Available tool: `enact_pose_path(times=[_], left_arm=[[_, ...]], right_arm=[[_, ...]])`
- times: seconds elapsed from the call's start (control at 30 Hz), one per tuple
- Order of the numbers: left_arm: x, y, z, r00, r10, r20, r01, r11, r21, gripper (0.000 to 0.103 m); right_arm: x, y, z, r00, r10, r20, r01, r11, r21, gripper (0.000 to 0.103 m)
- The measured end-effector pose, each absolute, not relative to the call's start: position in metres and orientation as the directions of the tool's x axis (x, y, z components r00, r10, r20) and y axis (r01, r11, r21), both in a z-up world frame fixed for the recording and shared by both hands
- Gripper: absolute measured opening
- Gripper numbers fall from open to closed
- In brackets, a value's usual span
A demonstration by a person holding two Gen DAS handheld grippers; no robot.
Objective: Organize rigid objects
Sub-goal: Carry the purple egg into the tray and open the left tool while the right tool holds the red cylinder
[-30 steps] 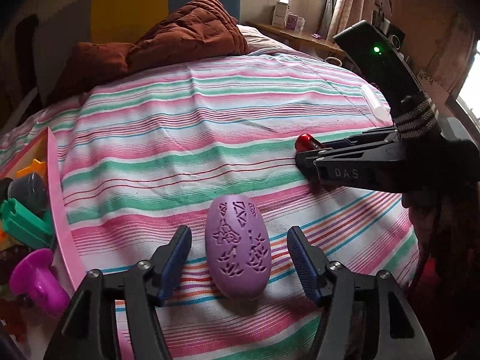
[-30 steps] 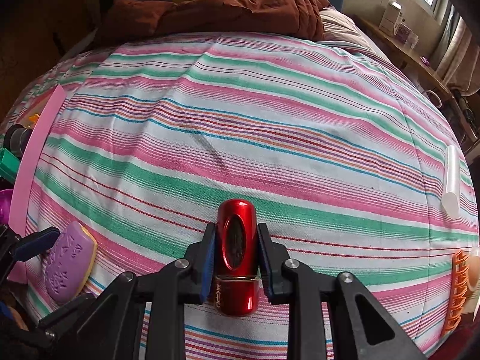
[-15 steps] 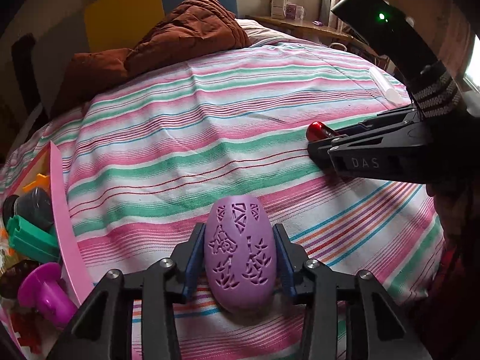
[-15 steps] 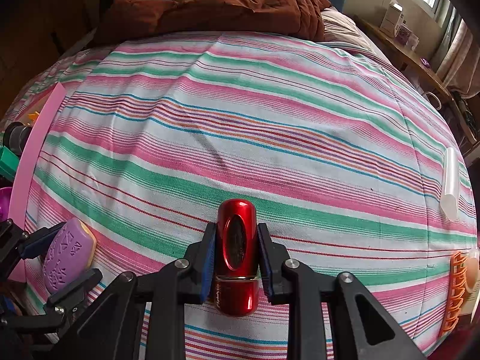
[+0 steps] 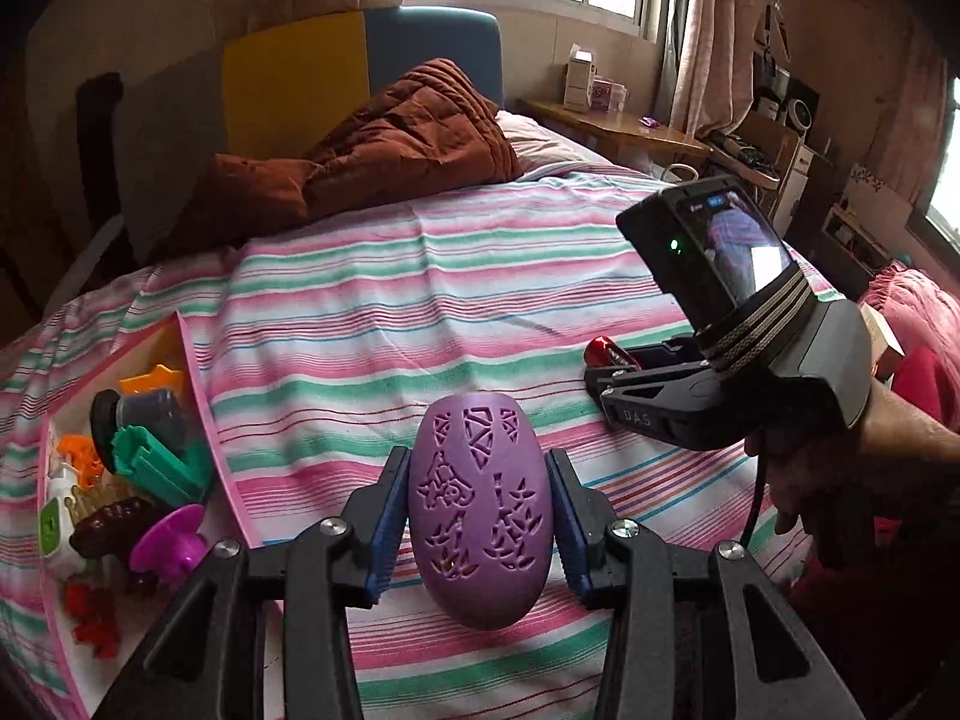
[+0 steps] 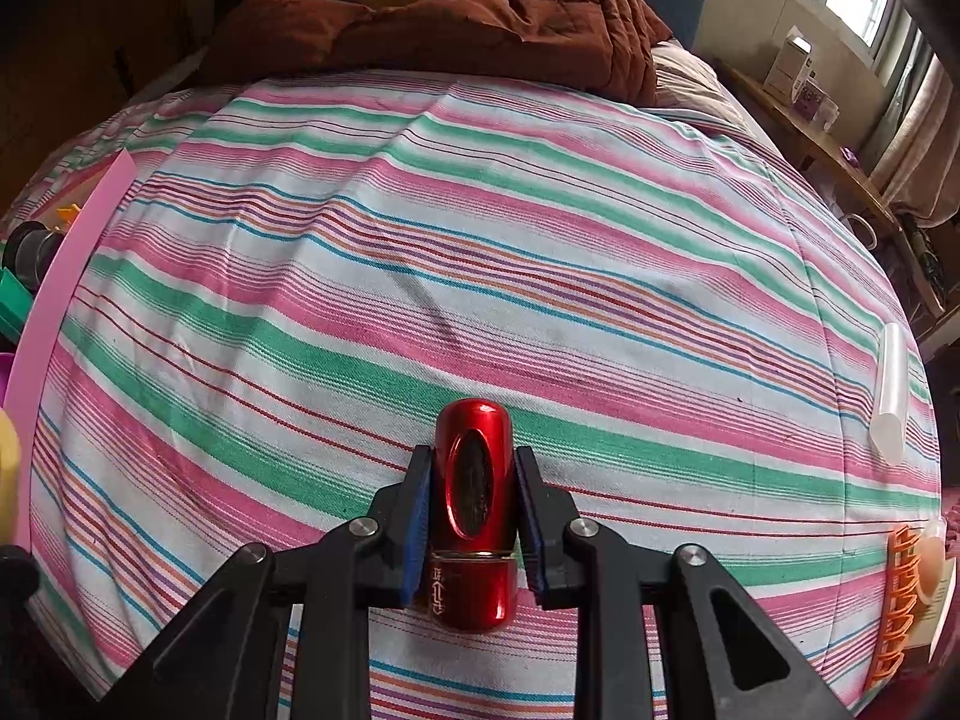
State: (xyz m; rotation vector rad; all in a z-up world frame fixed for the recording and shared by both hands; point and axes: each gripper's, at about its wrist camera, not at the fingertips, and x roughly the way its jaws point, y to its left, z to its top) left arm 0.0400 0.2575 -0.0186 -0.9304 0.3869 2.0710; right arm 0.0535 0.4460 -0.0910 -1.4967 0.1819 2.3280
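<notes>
My left gripper [image 5: 477, 507] is shut on a purple oval object with cut-out patterns [image 5: 478, 510] and holds it above the striped bedspread. My right gripper [image 6: 474, 507] is shut on a red metallic capsule-shaped object [image 6: 474, 510] held just over the bed; the right gripper also shows in the left wrist view [image 5: 618, 369] with the red object's tip [image 5: 602, 351]. A pink-walled box [image 5: 201, 396] at the left holds several small toys.
In the box lie a green piece [image 5: 156, 462], a magenta piece [image 5: 171, 546] and a dark cylinder [image 5: 147, 414]. A clear tube [image 6: 891, 390] and an orange comb-like piece [image 6: 897, 600] lie at the bed's right edge. A brown quilt [image 5: 384, 150] lies at the head.
My left gripper has closed on the purple oval object and lifted it off the bed, tilting the view upward. My right gripper still holds the red object and has risen slightly.
</notes>
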Motion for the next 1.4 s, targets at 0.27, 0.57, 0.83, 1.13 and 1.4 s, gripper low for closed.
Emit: enact_pose_path(times=[0.27, 0.57, 0.83, 1.13, 1.4], left_arm=[[0.036, 0.233, -0.004, -0.417, 0.553, -0.721, -0.748, -0.660, -0.074, 0.044], [0.027, 0.201, 0.001, -0.437, 0.549, -0.712, -0.698, -0.707, -0.117, 0.044], [0.013, 0.161, 0.004, -0.470, 0.537, -0.701, -0.632, -0.759, -0.157, 0.044], [-0.030, 0.061, -0.010, -0.539, 0.431, -0.724, -0.424, -0.881, -0.209, 0.044], [-0.044, 0.031, -0.046, -0.483, 0.408, -0.775, -0.328, -0.905, -0.272, 0.044]], right_arm=[[0.052, 0.444, -0.092, -0.378, 0.250, -0.892, -0.361, -0.926, -0.107, 0.025], [0.053, 0.444, -0.093, -0.380, 0.260, -0.888, -0.363, -0.925, -0.116, 0.025], [0.053, 0.442, -0.093, -0.380, 0.272, -0.884, -0.364, -0.923, -0.128, 0.025], [0.051, 0.441, -0.093, -0.377, 0.276, -0.884, -0.359, -0.923, -0.135, 0.025], [0.049, 0.437, -0.092, -0.371, 0.282, -0.885, -0.359, -0.922, -0.143, 0.025]])
